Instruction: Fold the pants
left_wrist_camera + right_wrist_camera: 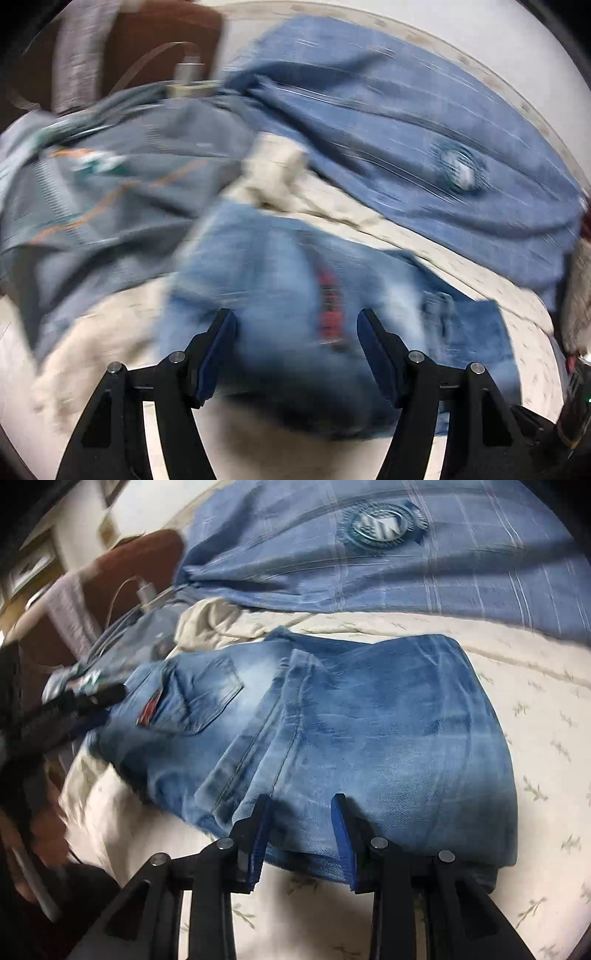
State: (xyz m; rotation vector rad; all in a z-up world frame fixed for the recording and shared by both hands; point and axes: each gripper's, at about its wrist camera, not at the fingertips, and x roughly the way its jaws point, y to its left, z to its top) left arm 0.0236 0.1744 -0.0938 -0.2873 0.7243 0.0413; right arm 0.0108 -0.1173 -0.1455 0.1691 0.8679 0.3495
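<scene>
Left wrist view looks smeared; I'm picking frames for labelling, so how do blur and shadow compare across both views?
Left wrist view: heavy motion blur on the jeans and blue blanket, gripper parts sharp. Right wrist view: jeans mostly sharp, left edge smeared, shadow near the right gripper.

Blue checked cloth [406,572], cream bedsheet [535,709]

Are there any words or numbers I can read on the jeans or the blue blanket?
None can be read.
Red tag on the jeans: too small to read.
Round badge on the blue blanket: lettering, if any, too blurred to read.
</scene>
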